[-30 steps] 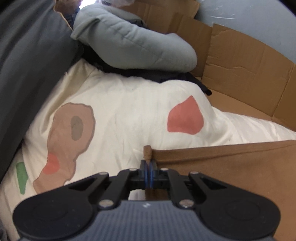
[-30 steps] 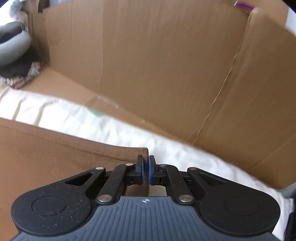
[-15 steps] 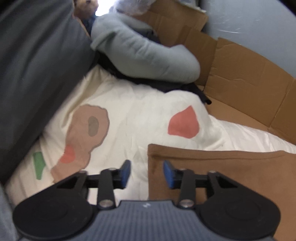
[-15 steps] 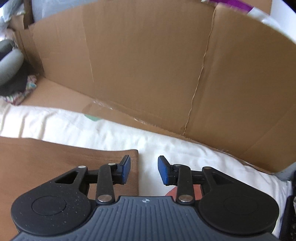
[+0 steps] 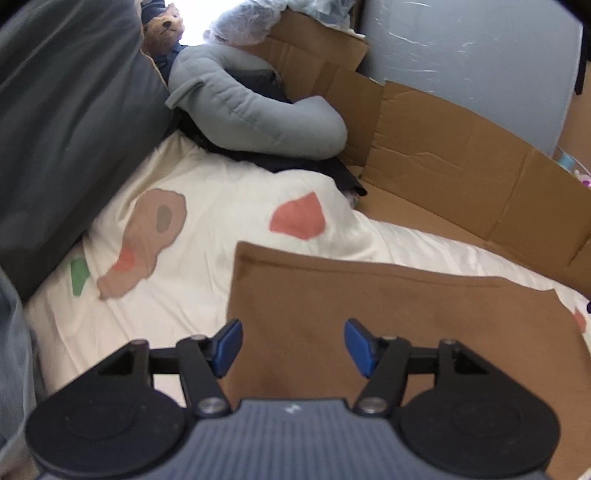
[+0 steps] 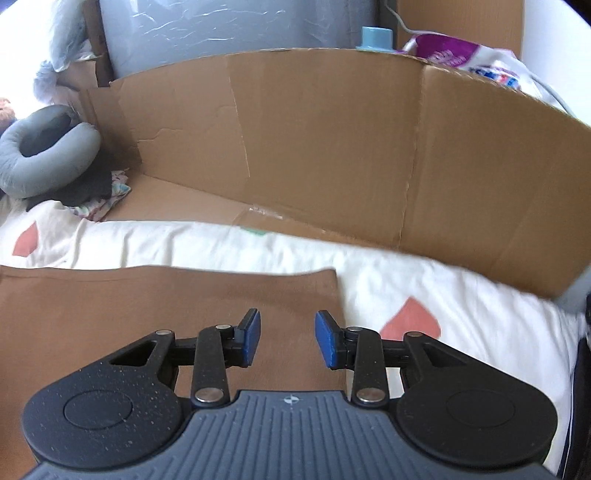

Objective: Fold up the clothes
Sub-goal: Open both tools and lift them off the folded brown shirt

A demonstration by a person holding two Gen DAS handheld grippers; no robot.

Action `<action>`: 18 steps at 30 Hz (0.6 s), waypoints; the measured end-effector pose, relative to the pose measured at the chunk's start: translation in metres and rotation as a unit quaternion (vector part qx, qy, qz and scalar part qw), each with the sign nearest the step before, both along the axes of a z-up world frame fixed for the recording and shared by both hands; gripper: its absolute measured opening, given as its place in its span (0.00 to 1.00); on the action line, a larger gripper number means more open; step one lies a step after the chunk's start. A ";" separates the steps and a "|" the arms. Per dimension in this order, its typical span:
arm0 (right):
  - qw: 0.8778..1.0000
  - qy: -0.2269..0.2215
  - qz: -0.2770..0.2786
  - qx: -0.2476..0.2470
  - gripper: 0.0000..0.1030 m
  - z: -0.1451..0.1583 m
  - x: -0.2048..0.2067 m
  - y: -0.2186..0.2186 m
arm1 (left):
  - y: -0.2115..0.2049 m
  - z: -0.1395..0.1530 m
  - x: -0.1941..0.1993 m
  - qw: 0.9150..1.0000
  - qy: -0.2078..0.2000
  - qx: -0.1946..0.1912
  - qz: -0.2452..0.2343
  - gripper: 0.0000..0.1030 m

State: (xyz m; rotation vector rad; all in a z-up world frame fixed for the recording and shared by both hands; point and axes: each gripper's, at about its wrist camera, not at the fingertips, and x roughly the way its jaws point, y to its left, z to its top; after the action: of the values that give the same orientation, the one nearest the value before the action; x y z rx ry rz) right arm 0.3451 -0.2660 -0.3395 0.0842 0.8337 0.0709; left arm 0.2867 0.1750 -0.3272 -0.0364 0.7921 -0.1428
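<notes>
Both grippers — left gripper (image 5: 293, 345), right gripper (image 6: 287, 339) — have lifted off the brown cloth (image 5: 388, 310), tilted downward, jaws just opened, empty.

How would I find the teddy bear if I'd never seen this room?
Start at the cream bedspread with the coloured patches and follow it to the far end, where a grey U-shaped pillow lies on dark clothes. The teddy bear peeks out just behind that pillow, beside the big dark grey cushion. It is the only brown furry thing with a face.

Folded cloth (image 5: 388, 314) lies flat on bedsheet (image 5: 207, 266); cardboard wall (image 6: 332, 147) behind it; neck pillow (image 5: 258, 118) far left, on dark clothes.
</notes>
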 end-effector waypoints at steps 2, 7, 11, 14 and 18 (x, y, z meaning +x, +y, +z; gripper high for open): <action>1.000 0.005 0.003 0.028 0.38 0.003 -0.011 -0.001 | -0.004 0.004 -0.011 1.000 -0.004 -0.003 -0.005 0.62; 0.997 0.025 0.052 0.041 0.38 -0.004 -0.041 0.017 | -0.007 -0.002 -0.034 0.999 0.009 -0.028 -0.012 0.66; 0.994 0.055 0.082 0.036 0.38 -0.019 -0.062 0.035 | -0.008 -0.020 -0.057 0.999 0.031 -0.030 -0.019 0.65; 0.992 0.067 0.101 0.033 0.38 -0.025 -0.079 0.043 | -0.006 -0.030 -0.074 0.999 0.037 -0.032 -0.024 0.64; 0.991 0.084 0.098 0.024 0.36 -0.036 -0.096 0.045 | -0.003 -0.044 -0.089 0.997 0.054 -0.044 -0.024 0.59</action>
State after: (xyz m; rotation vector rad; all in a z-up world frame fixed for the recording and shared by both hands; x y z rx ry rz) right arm 0.2492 -0.2214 -0.3755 0.0538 1.0077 0.2720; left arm 0.1978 0.1715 -0.3715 -0.1095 0.8948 -0.2222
